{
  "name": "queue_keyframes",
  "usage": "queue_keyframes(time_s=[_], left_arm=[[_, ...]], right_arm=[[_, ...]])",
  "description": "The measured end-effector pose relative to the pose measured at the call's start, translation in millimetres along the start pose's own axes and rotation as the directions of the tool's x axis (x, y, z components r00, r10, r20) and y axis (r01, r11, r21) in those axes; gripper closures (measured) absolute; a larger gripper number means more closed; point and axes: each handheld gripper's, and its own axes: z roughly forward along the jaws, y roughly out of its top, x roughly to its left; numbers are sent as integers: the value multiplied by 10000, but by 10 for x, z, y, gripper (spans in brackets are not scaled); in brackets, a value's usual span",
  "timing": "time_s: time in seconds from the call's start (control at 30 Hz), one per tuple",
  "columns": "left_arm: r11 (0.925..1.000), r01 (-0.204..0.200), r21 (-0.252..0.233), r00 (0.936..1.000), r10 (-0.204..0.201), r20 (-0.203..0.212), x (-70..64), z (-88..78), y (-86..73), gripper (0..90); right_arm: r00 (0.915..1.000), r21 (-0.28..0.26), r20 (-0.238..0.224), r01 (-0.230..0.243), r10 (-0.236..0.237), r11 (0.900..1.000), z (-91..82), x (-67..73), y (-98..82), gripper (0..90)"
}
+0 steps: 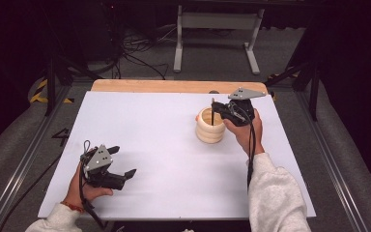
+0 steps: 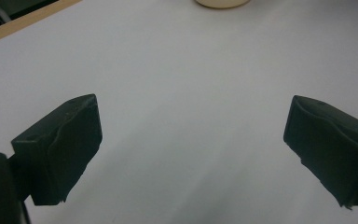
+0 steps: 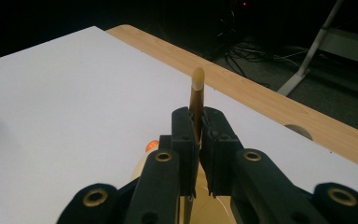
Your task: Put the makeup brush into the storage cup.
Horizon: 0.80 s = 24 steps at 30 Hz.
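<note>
Your right gripper (image 3: pixel 196 140) clenches a thin stick (image 3: pixel 197 91) above the ringed holder (image 1: pixel 209 126); tilting could tip it. Your left gripper (image 2: pixel 191 154) rests released.

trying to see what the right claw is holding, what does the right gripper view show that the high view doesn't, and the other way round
Right gripper view: the right claw is shut on a thin brown stick with a pale rounded tip, seen close up, and a small orange thing sits beside the jaws.

High view: the whole cream ribbed wooden ring holder, the stick standing in its opening, and the left claw open, apart on the near left of the white table mat.

Both: the stick, the holder, the mat and the light wooden table edge.
</note>
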Motion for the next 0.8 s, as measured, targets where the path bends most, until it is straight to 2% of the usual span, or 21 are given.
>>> queue_keyframes(time_s=[0.3, 0.47, 0.8], left_arm=[[10000, -57, 70, 10000, 57, 25, -1, 5, 0, 53], [9999, -74, 89, 10000, 73, 49, -5, 11, 1, 52], [9999, -48, 90, 10000, 48, 60, -7, 14, -1, 52]], right_arm=[[10000, 131, 96, -25, 23, 9999, 10, -7, -26, 840], [10000, 202, 17, -65, 65, 9998, 26, -2, -43, 793], [10000, 142, 42, -12, 12, 9999, -15, 13, -47, 637]])
